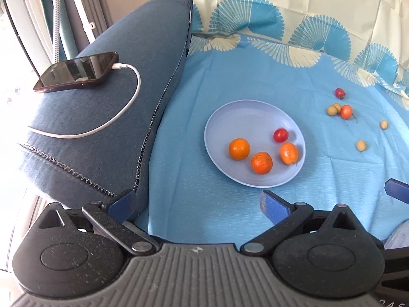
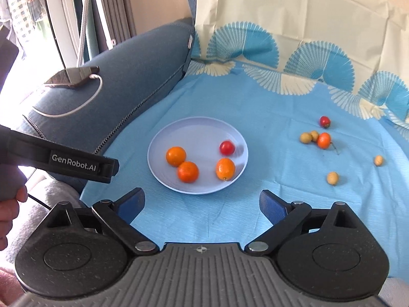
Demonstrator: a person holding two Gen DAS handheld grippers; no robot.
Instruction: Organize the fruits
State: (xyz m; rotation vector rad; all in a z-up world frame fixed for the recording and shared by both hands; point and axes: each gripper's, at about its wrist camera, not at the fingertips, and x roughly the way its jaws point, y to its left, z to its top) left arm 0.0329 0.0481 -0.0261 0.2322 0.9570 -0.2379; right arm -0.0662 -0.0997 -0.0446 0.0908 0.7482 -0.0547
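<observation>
Four fruits (image 2: pixel 188 171) on plate (image 2: pixel 163 133), beyond fingers (image 2: pixel 272 208) (spread, empty).

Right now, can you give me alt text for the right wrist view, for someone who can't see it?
A pale plate on a blue cloth holds three orange fruits and one red fruit. Six small fruits lie loose on the cloth to its right. The open, empty right gripper is in the foreground, with the left gripper at the left.

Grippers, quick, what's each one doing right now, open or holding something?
Left gripper: open, holding nothing.
Right gripper: open, holding nothing.
</observation>
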